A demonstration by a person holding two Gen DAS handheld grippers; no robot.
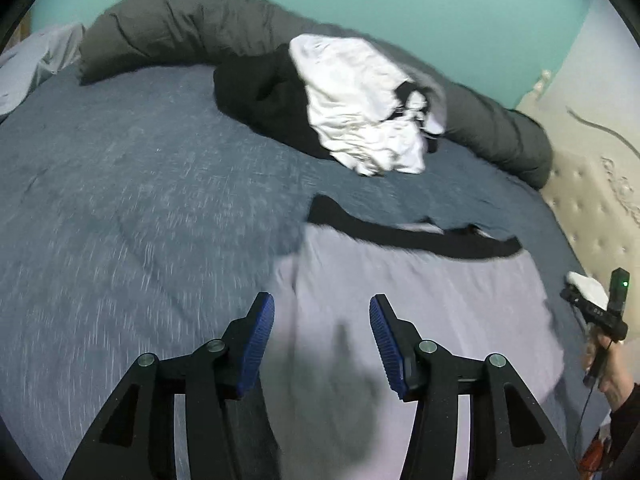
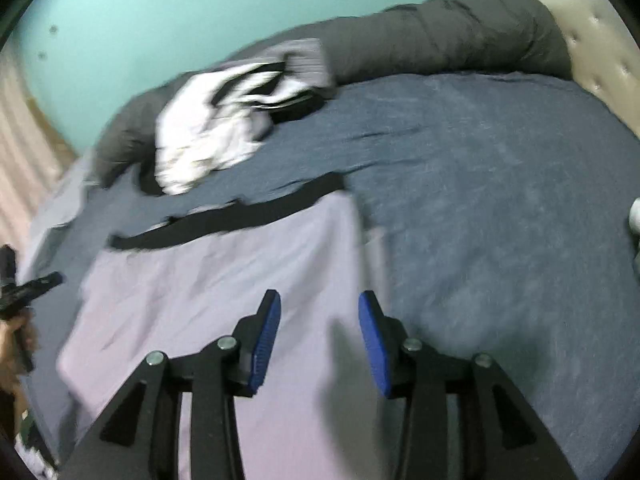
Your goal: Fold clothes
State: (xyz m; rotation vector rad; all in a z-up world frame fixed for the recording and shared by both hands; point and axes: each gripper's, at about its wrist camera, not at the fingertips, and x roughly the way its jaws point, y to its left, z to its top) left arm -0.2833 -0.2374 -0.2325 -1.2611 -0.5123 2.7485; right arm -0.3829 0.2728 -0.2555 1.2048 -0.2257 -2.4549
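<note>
Left wrist view shows the left gripper point(image 1: 322, 312) tilted down over the bed point(image 1: 120, 208), its blue pads point(image 1: 260, 340) held moderately apart with nothing between them. Just beneath and ahead of it lies a pale lavender garment point(image 1: 420, 292), spread flat on the blue cover, with a black garment point(image 1: 416, 236) sticking out along its far edge. Farther ahead sits a heap of white and black clothes point(image 1: 360, 112) against a rolled grey duvet point(image 1: 168, 28). Off to the right, a hand point(image 1: 608, 368) grips the handle of the other tool; small markings on that handle are too blurred to read, and a green light glows on it.

From the right wrist view, the right gripper point(image 2: 319, 312) also points downward, jaws parted about as much and empty, hovering over the near right part of the lavender garment point(image 2: 220, 288). The black garment point(image 2: 240, 216) lies beyond, the clothes heap point(image 2: 208, 128) further ahead to the left. No brand or label is legible anywhere.
</note>
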